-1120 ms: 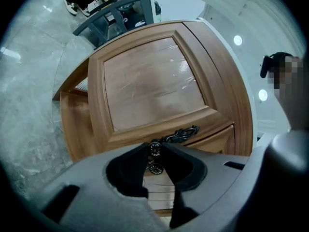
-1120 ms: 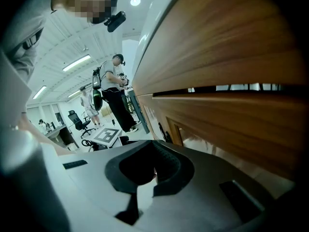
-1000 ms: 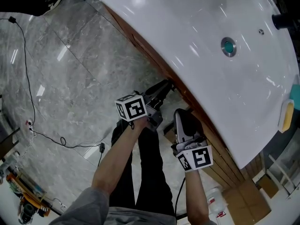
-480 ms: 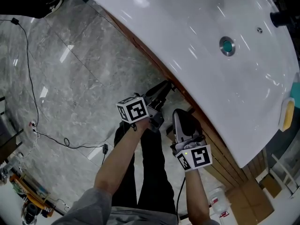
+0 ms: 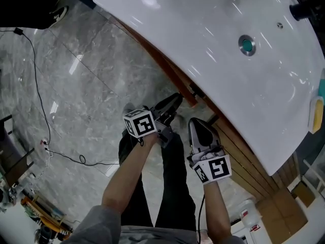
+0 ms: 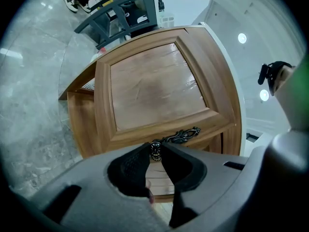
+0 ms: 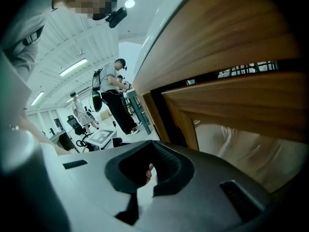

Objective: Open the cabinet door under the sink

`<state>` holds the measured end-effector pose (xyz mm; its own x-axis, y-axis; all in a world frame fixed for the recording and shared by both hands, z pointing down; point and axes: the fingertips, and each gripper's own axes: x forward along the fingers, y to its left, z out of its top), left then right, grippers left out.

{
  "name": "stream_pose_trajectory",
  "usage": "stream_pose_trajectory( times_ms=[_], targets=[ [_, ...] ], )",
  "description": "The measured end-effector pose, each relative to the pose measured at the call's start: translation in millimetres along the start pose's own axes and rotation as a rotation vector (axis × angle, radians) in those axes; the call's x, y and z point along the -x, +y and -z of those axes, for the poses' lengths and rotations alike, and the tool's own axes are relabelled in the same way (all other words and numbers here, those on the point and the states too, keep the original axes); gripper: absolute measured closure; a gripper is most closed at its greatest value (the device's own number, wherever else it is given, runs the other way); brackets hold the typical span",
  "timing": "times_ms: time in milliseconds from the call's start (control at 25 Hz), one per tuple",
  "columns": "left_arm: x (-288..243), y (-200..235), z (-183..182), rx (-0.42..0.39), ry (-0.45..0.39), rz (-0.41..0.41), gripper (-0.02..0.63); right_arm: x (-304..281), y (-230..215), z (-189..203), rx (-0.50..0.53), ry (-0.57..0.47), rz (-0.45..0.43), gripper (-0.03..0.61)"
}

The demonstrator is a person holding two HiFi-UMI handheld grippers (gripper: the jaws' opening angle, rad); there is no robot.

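Grey marble floor is spreading across the left of the head view. White sink, glossy, is overhanging the woodwork along its front edge. Wooden cabinet is sitting directly under the sink, with a dark gap showing below its top rail. Cabinet door, a framed panel with a recessed centre, is hanging below the sink's front edge and standing swung out from the cabinet front, so the opening is judged part done. Left gripper is pointing nearly level at the door's free edge, its jaws pinching the round end of the handle. Right gripper is waiting just beside the cabinet under the sink's front edge, its jaws lying together with nothing between them. Handle, a small dark ornate metal pull, is sitting on the door's frame near its free edge. Handling, as a judgement: the door is looking stiff and moderately heavy, swinging only about its hinges, so a pull is needing to follow that arc. The handle is looking hard and possibly slick, and the round end is offering the surest hold.
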<state>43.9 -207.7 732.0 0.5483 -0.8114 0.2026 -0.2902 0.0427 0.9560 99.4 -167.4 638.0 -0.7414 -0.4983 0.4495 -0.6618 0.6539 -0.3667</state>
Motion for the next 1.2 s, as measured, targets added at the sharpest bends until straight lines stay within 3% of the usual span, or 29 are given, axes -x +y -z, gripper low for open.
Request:
stream_pose_trajectory(
  times_ms=[760,1000,1200],
  targets=[
    [81.0,15.0,-9.5,-0.078,0.336,0.152,0.529,-63.2,108.4,28.9,-0.036,0.012,0.229,0.569],
    [110.5,26.2,-21.9,-0.073,0.405,0.176,0.529,-75.8,128.8,43.1,-0.068,0.02,0.287,0.569],
    [135.1,34.9,-35.1,-0.073,0.443,0.19,0.529,-85.4,142.3,58.7,-0.07,0.046,0.284,0.57]
  ],
)
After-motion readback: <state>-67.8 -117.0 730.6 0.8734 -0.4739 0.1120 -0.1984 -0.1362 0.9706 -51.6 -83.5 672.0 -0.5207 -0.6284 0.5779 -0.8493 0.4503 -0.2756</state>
